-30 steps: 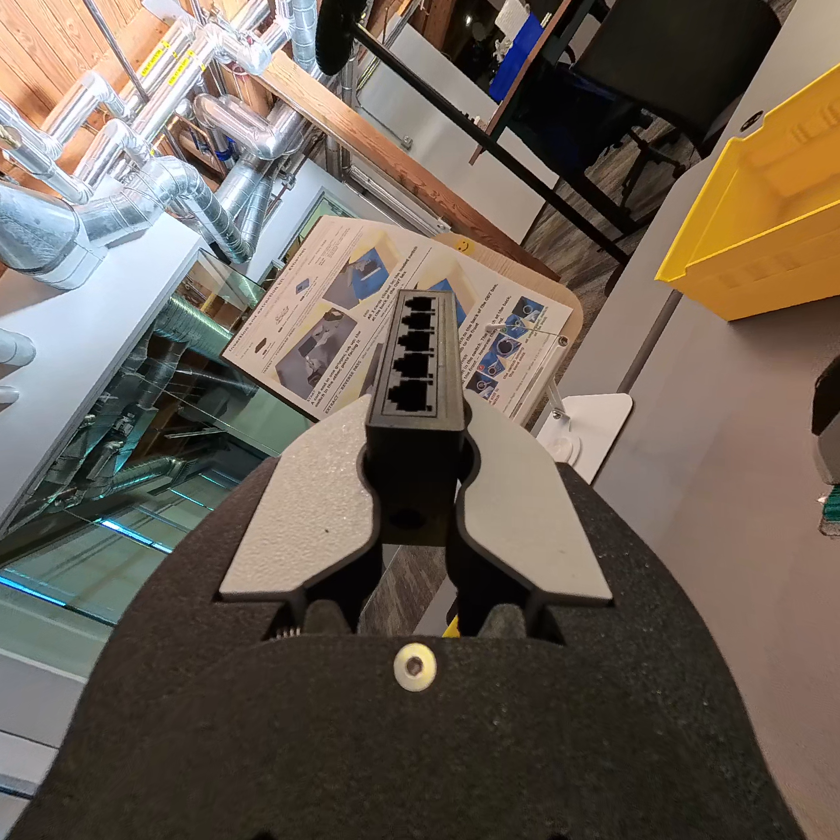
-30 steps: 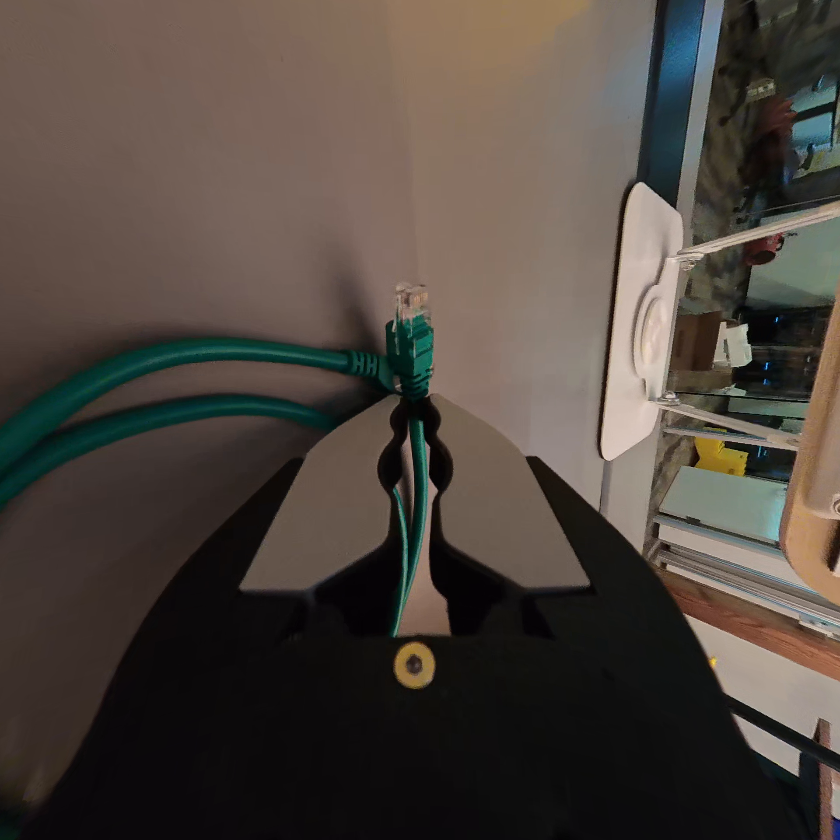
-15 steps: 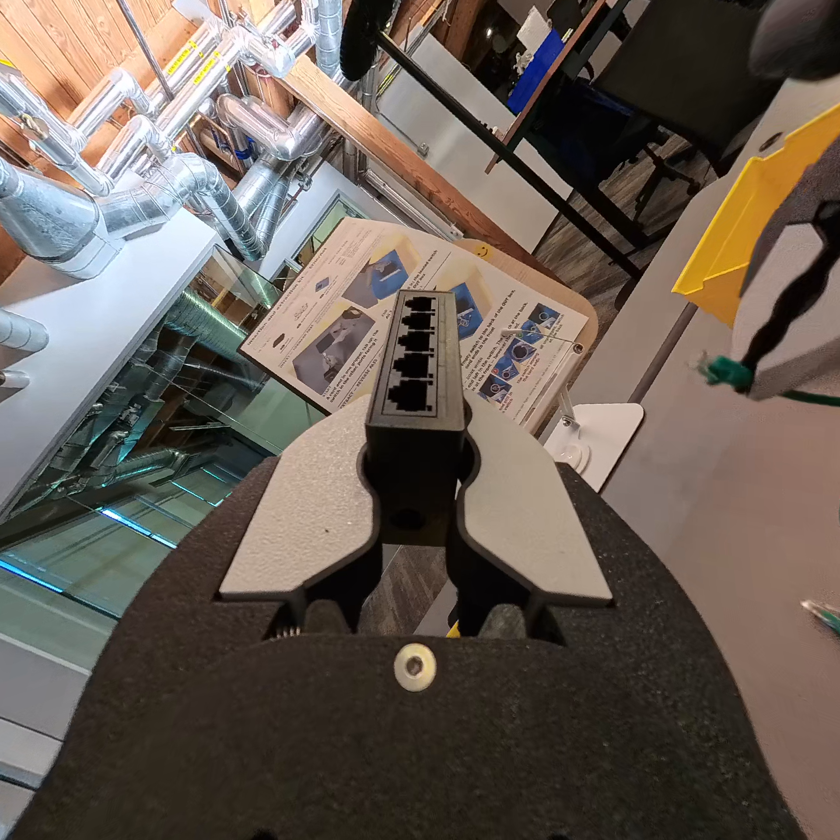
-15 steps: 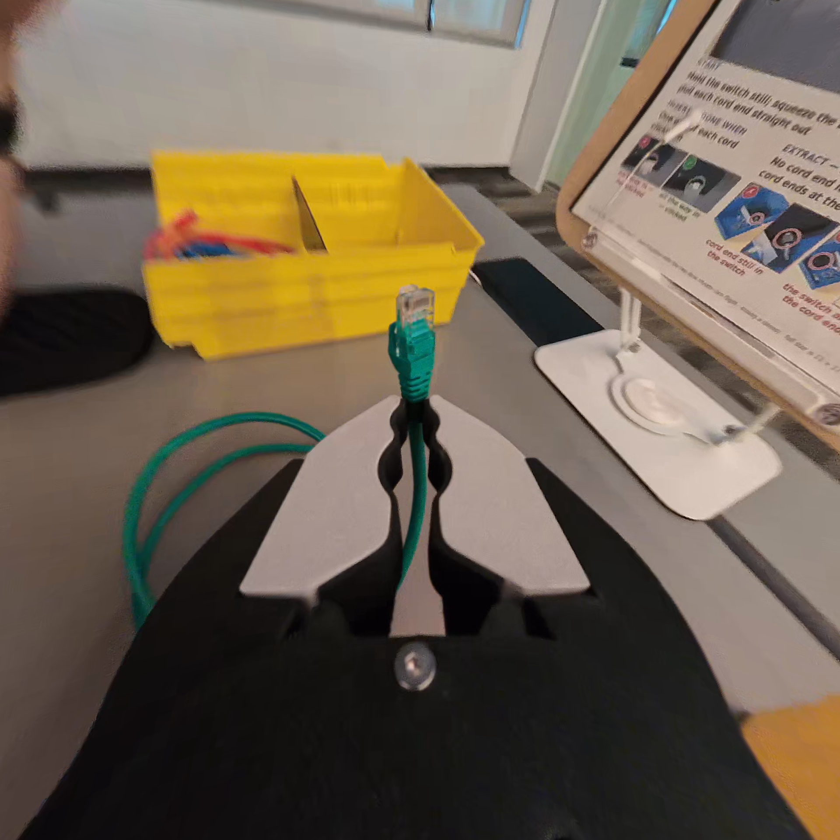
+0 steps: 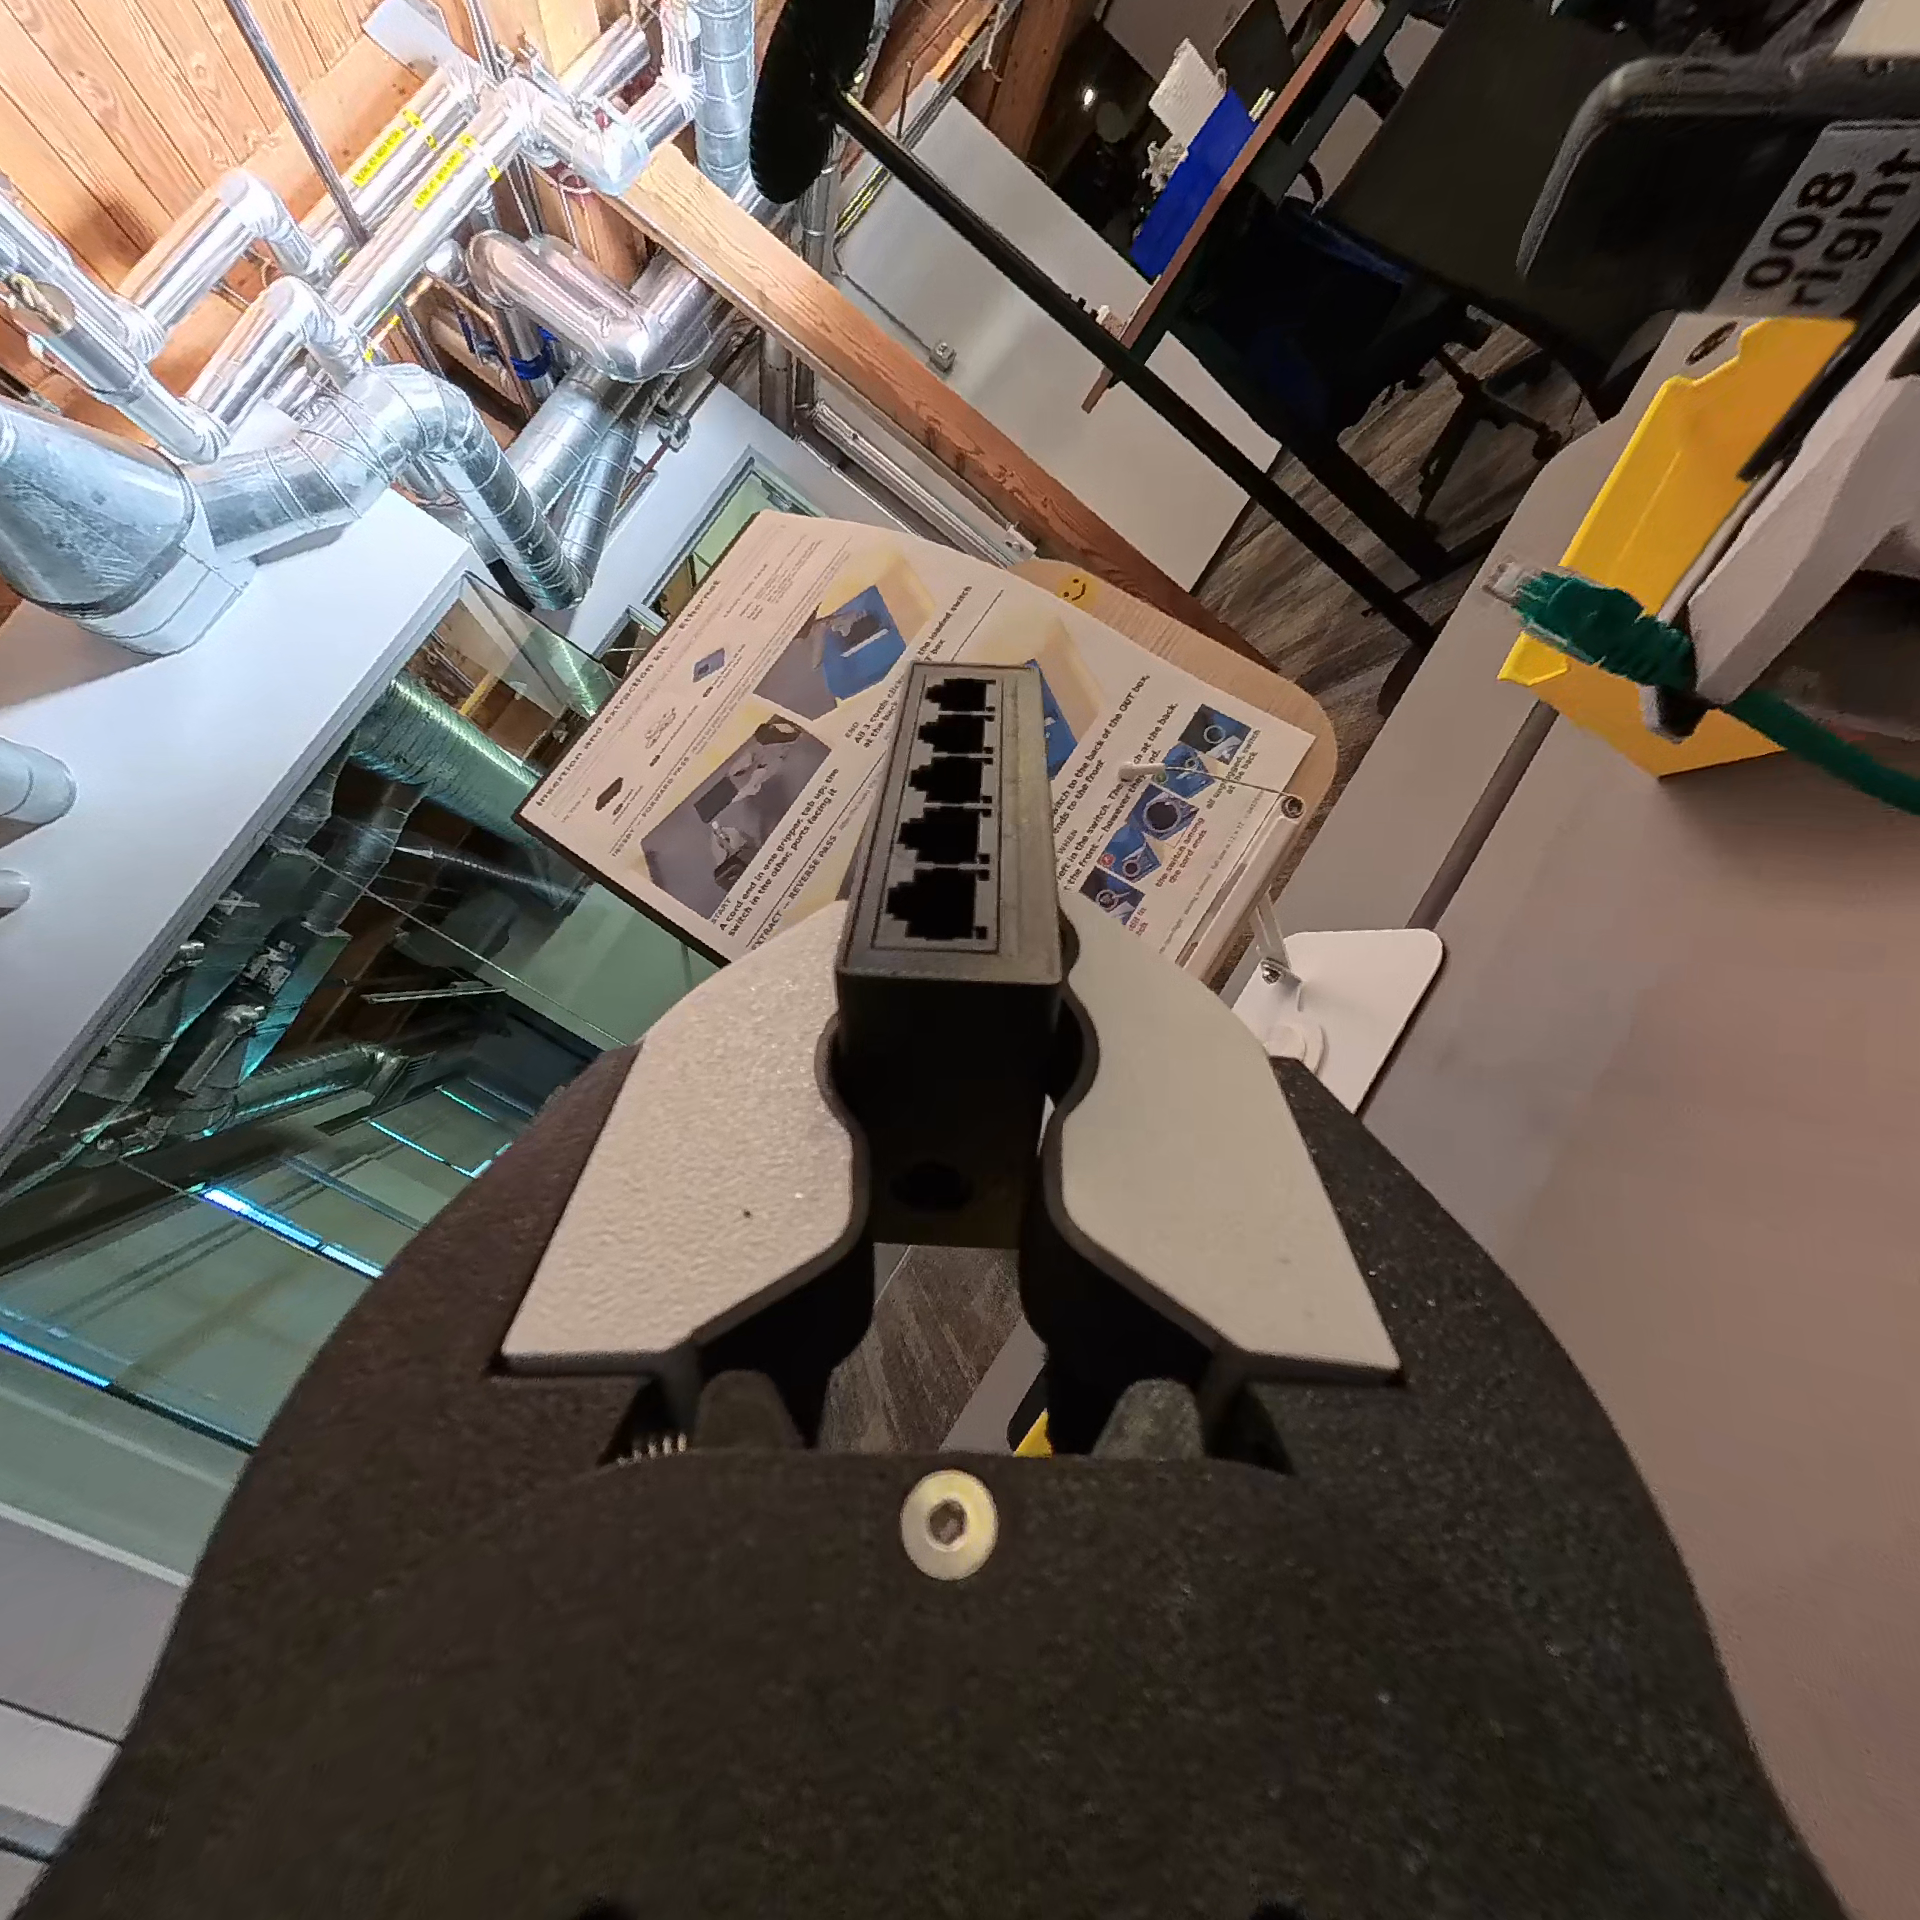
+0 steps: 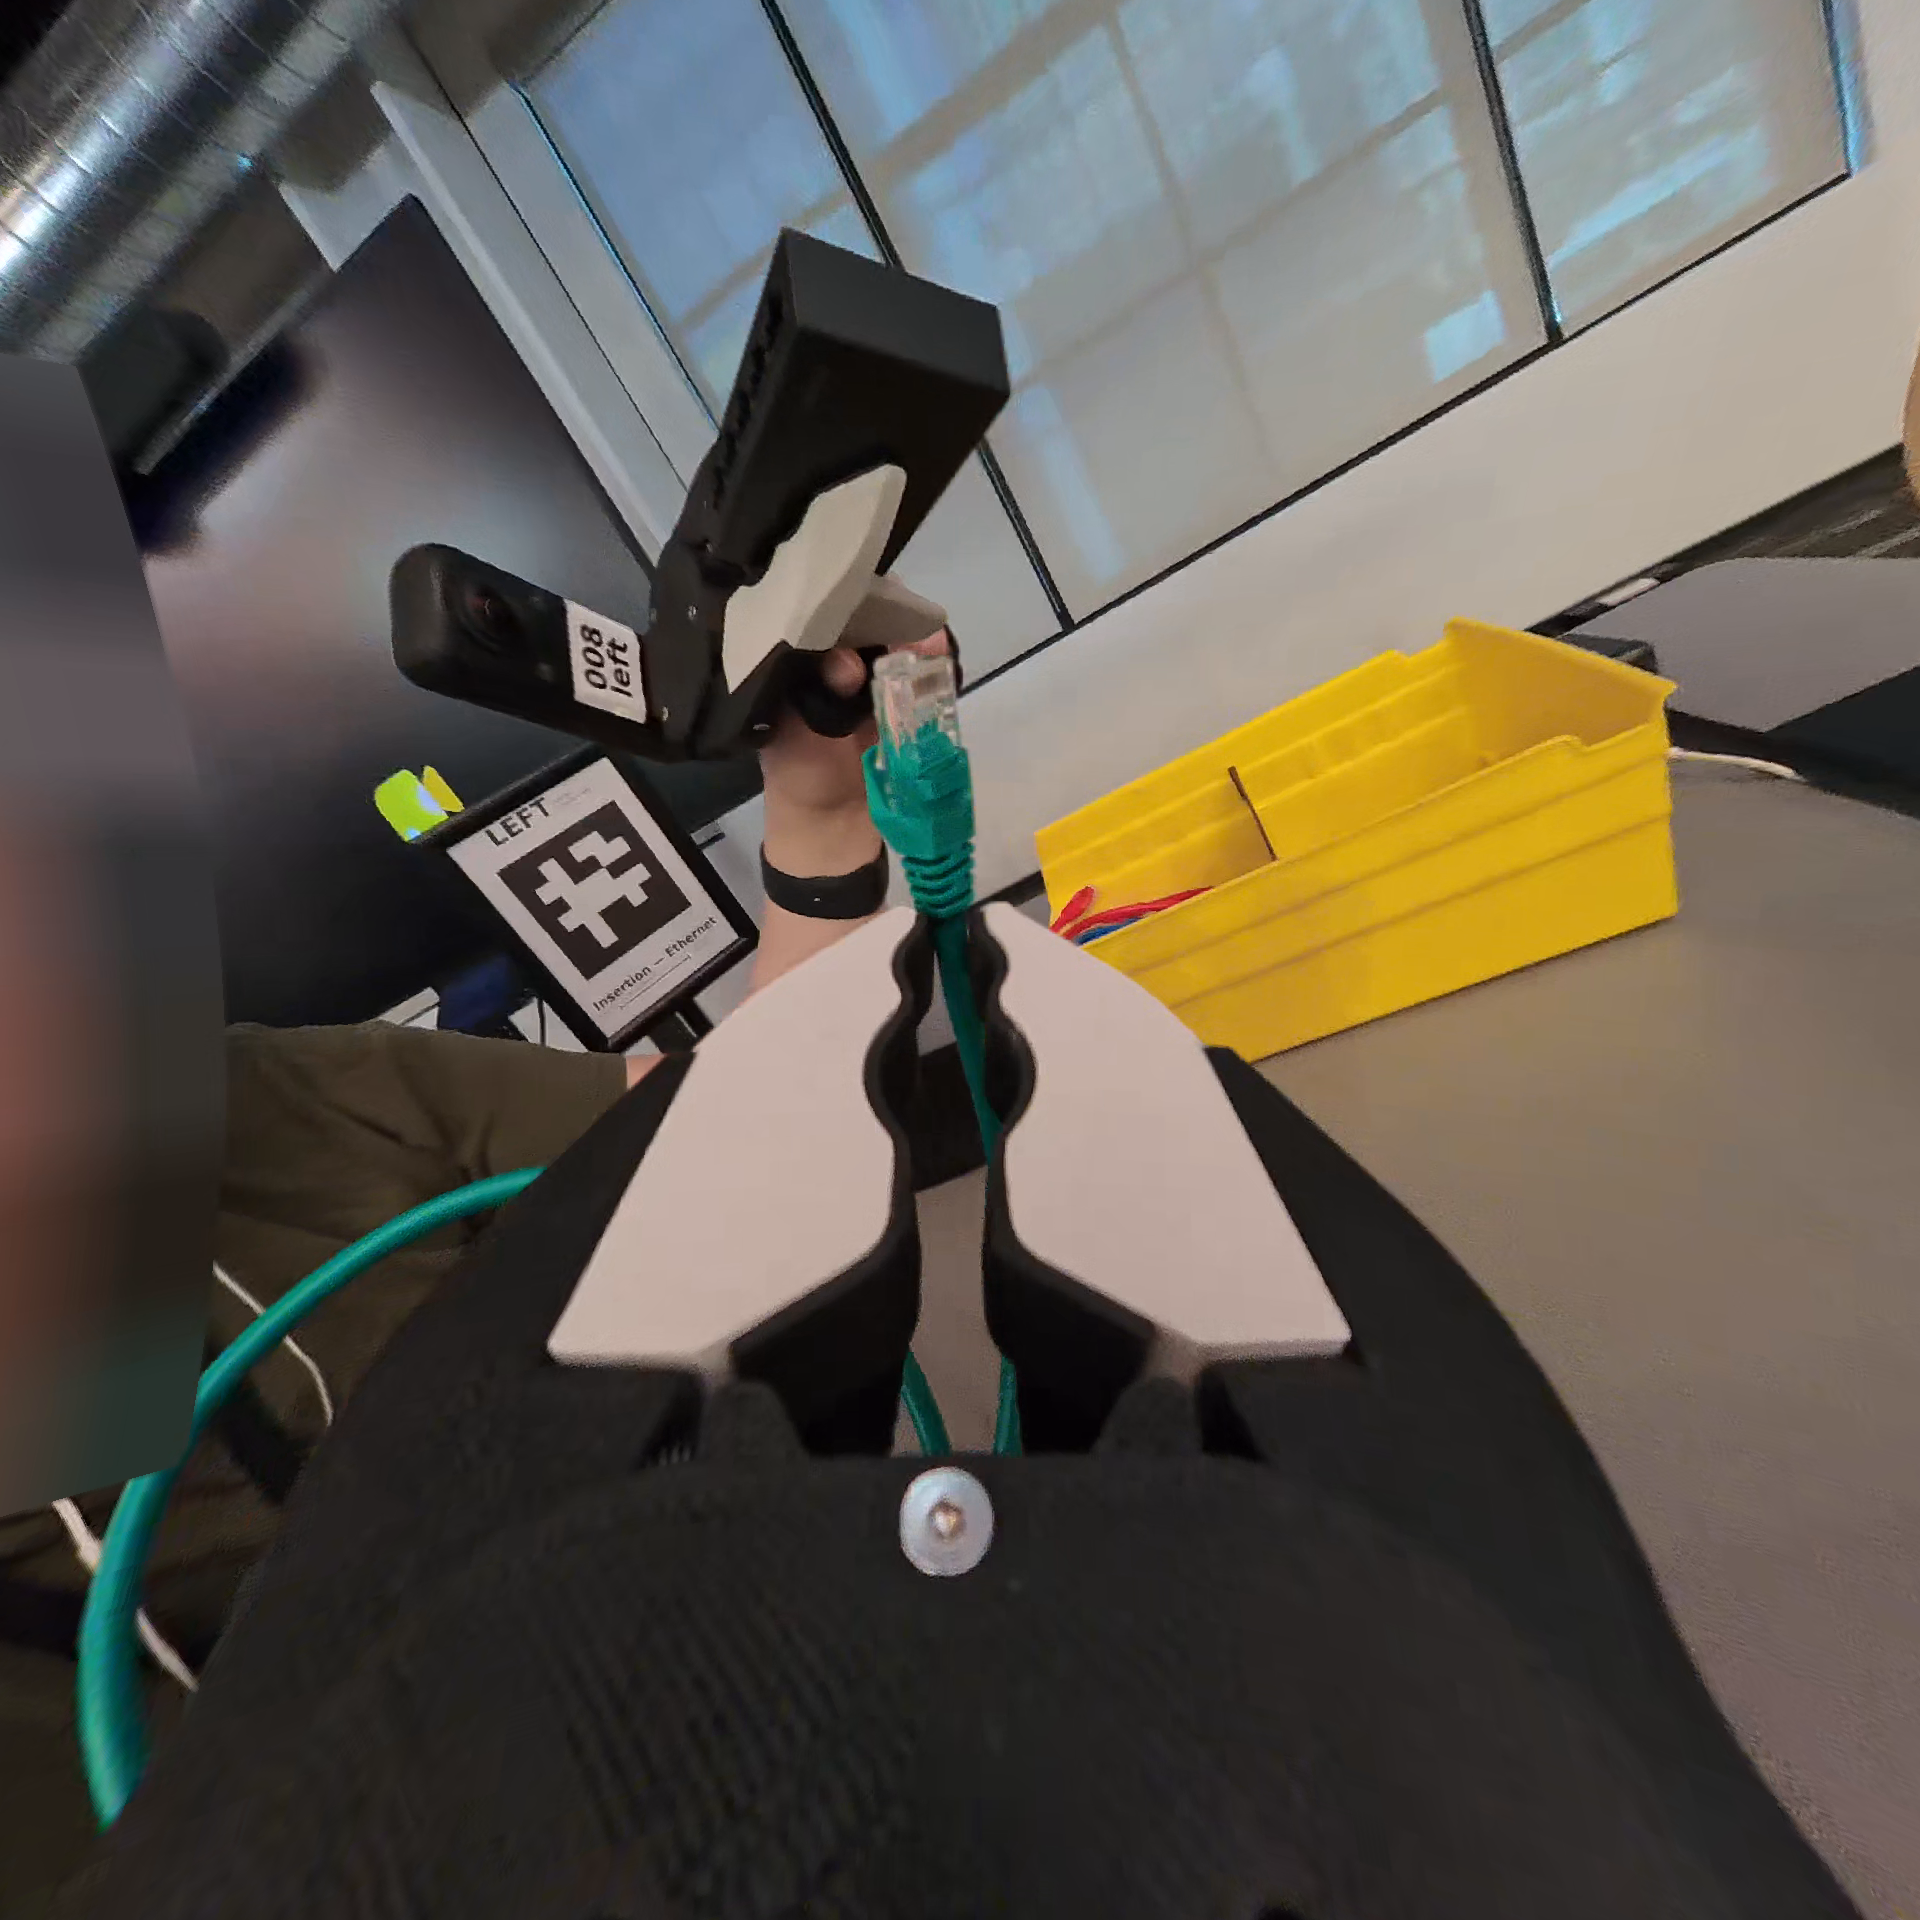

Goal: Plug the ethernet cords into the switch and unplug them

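- A smooth grey tabletop (image 6: 1558,1195) carries a yellow plastic divided bin (image 6: 1434,831)
- Tall grid-paned windows (image 6: 1195,239) set in a white wall (image 6: 1455,488) let in pale daylight
- Silver insulated ducts and pipes (image 5: 343,436) run along a brown wooden plank ceiling (image 5: 114,145)
- A printed instruction sheet on a wooden board (image 5: 790,727) leans on a white stand base (image 5: 1351,987)
- A dark monitor screen (image 6: 395,416) stands behind

— Matt black plastic on the network switch (image 5: 951,831); grainy grey plastic on the left gripper (image 5: 951,1023) fingers.
— Smooth rubbery green jacket on the ethernet cord (image 6: 940,904), clear glossy plastic plug. Glossy yellow plastic bin (image 6: 1455,852) at the desk (image 6: 1558,1195) far edge; desk matt grey.
— Shiny ribbed metal ducts (image 5: 312,457), bare wood planks.
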`<act>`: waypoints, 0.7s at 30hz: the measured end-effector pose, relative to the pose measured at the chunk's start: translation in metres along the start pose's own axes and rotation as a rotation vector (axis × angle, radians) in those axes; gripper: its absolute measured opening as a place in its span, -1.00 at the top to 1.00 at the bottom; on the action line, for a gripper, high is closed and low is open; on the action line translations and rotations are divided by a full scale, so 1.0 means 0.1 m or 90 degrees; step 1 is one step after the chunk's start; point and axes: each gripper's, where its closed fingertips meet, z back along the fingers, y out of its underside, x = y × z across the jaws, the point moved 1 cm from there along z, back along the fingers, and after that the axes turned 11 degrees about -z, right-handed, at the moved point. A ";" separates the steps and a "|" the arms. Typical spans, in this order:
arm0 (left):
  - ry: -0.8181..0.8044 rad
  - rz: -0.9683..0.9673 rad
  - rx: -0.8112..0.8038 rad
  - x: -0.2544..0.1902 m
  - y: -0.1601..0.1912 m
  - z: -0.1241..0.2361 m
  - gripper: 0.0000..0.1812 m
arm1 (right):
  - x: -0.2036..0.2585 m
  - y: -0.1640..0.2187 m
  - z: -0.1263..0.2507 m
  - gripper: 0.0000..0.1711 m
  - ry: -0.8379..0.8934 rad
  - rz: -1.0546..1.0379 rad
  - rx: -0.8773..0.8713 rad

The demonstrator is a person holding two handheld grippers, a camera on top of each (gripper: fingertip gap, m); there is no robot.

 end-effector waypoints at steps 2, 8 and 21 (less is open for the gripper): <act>0.005 -0.005 0.002 -0.02 0.00 -0.01 0.68 | -0.05 0.01 0.00 0.91 0.008 -0.009 0.002; 0.001 -0.008 0.003 -0.01 0.02 0.00 0.68 | -0.33 0.20 -0.01 0.90 0.067 -0.021 0.054; -0.039 -0.013 0.025 0.25 0.14 0.18 0.68 | -0.93 0.60 -0.03 0.92 0.373 0.284 0.230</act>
